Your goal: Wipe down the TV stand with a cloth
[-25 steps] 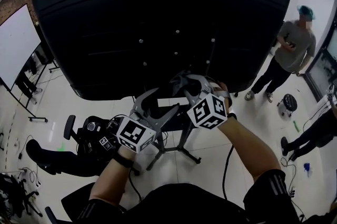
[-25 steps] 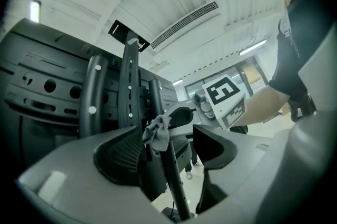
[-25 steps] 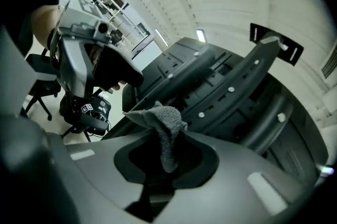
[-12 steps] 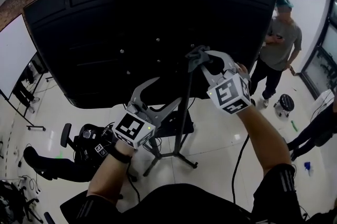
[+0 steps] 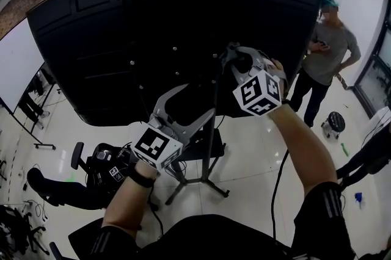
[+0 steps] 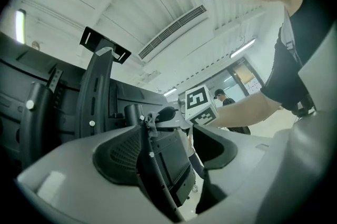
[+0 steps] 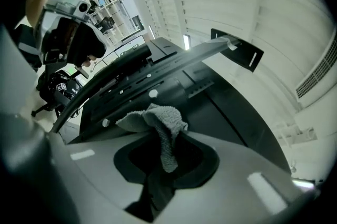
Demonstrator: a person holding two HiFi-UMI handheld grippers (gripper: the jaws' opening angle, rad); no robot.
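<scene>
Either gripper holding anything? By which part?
The right gripper is shut on the cloth, pinching one end, and the rest bunches past the jaw tips. The left gripper is open and grips nothing.

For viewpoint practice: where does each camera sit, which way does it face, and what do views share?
Head view: on the head, facing down at the TV stand; shows left gripper, right gripper.
Left gripper view: on that gripper, facing up past the TV stand; open jaws, right forearm.
Right gripper view: on that gripper, facing up the TV; jaws shut on cloth.
Shared: cloth, in all three.
</scene>
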